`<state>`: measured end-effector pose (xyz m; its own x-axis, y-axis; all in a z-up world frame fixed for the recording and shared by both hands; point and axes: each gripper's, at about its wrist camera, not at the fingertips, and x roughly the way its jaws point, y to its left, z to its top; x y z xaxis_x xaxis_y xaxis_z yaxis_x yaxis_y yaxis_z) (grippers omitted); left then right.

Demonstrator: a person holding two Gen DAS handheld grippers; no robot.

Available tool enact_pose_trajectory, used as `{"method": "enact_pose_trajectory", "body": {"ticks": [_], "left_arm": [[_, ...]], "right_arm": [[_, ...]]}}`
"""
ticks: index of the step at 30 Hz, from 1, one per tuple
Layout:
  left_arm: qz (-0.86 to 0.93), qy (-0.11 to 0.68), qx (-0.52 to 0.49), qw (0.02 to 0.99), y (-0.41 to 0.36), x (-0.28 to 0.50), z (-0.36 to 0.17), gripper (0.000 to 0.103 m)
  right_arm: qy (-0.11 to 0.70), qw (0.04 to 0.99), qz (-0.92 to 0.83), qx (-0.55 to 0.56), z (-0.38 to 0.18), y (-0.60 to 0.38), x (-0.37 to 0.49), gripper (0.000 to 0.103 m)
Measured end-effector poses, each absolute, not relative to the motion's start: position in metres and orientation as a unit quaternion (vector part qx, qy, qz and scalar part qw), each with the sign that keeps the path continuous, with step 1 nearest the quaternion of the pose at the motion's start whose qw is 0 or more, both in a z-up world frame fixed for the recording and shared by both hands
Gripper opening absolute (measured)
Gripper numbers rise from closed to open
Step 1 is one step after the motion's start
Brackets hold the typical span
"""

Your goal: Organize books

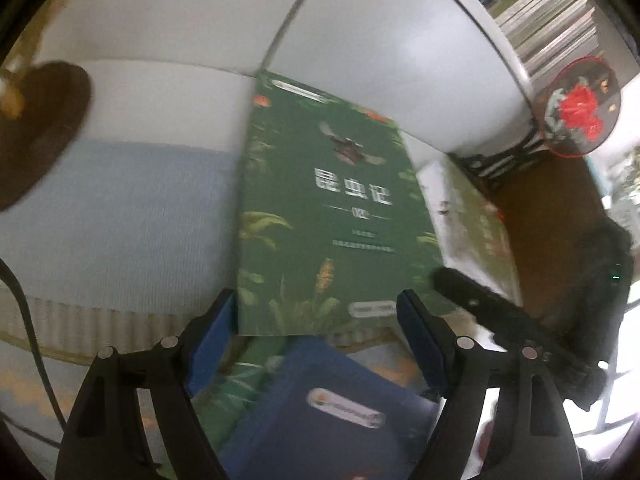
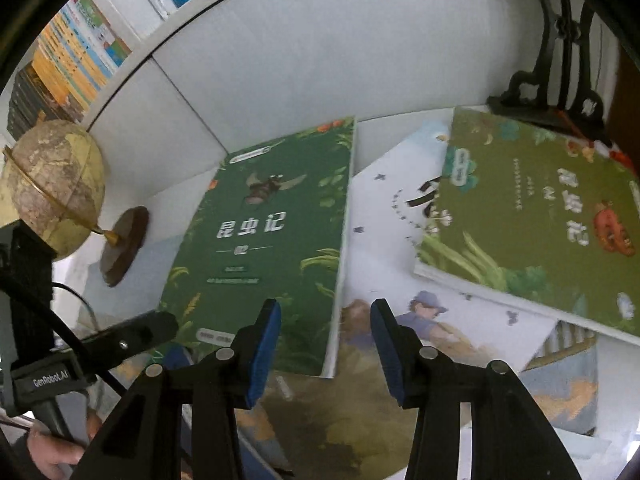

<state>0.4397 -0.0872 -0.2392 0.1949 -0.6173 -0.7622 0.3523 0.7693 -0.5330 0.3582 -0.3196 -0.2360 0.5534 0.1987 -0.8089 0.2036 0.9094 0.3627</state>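
The dark green book (image 2: 272, 240) lies flat in the middle of the frame, near the back of the white shelf (image 2: 320, 60). The right gripper (image 2: 326, 344) hovers at its lower right corner with jaws open and holding nothing. The left gripper (image 1: 316, 332) is open too, at the book's near edge. Right of it lie a white picture book (image 2: 400, 280) and a light green book (image 2: 532, 220) on top. A careless push could slide the dark green book into the globe (image 2: 56, 184) at the left and knock it over.

Glossy paper cover on the green book (image 2: 272, 236), dark wooden globe base (image 2: 124, 246), ribbed blue cloth (image 1: 132, 216).
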Motion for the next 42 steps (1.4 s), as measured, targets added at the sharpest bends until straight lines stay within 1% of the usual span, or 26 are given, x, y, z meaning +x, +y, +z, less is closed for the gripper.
{"method": "enact_pose_trajectory", "body": {"ticks": [2,6,8,11,12,14,16,20,28,31,34,36,38,39,41,42], "left_arm": [[-0.336,0.538,-0.123,0.763,-0.09,0.436,-0.234,0.079],[-0.406,0.476,-0.189,0.757,-0.085,0.43,-0.203,0.079],[-0.413,0.463,-0.194,0.76,-0.089,0.434,-0.199,0.079],[-0.383,0.498,-0.16,0.761,-0.11,0.45,-0.218,0.078],[-0.375,0.509,-0.163,0.757,-0.115,0.454,-0.226,0.074],[-0.373,0.515,-0.193,0.747,-0.116,0.459,-0.234,0.069],[-0.384,0.509,-0.236,0.733,-0.106,0.46,-0.233,0.066],[-0.415,0.504,-0.286,0.702,-0.096,0.466,-0.227,0.066],[-0.431,0.506,-0.374,0.646,-0.093,0.477,-0.236,0.066],[-0.435,0.508,-0.37,0.645,-0.098,0.479,-0.233,0.066],[-0.431,0.515,-0.348,0.654,-0.102,0.479,-0.234,0.066],[-0.424,0.518,-0.35,0.655,-0.1,0.48,-0.239,0.066],[-0.42,0.52,-0.35,0.656,-0.099,0.48,-0.243,0.066],[-0.418,0.521,-0.346,0.659,-0.101,0.48,-0.243,0.066],[-0.413,0.524,-0.317,0.674,-0.105,0.478,-0.241,0.065],[-0.41,0.524,-0.286,0.69,-0.109,0.475,-0.238,0.065]], "right_arm": [[0.473,0.85,0.008,0.23,-0.238,-0.321,0.36,0.047],[0.465,0.846,0.015,0.259,-0.239,-0.328,0.36,0.047],[0.459,0.84,0.028,0.286,-0.242,-0.336,0.358,0.047],[0.446,0.81,0.053,0.377,-0.253,-0.355,0.355,0.047],[0.444,0.802,0.055,0.396,-0.255,-0.358,0.354,0.047],[0.437,0.783,0.057,0.439,-0.26,-0.37,0.352,0.047],[0.439,0.777,0.052,0.448,-0.259,-0.375,0.349,0.05],[0.452,0.773,0.06,0.442,-0.252,-0.377,0.342,0.055],[0.445,0.739,0.094,0.496,-0.264,-0.384,0.342,0.057],[0.425,0.727,0.096,0.53,-0.271,-0.391,0.344,0.058],[0.394,0.741,0.099,0.534,-0.266,-0.395,0.351,0.058],[0.385,0.749,0.095,0.531,-0.262,-0.395,0.356,0.055],[0.38,0.756,0.097,0.523,-0.259,-0.394,0.36,0.042],[0.384,0.761,0.099,0.514,-0.258,-0.39,0.364,0.04],[0.388,0.776,0.099,0.487,-0.253,-0.384,0.368,0.03],[0.393,0.788,0.101,0.463,-0.249,-0.38,0.371,0.027]]}}
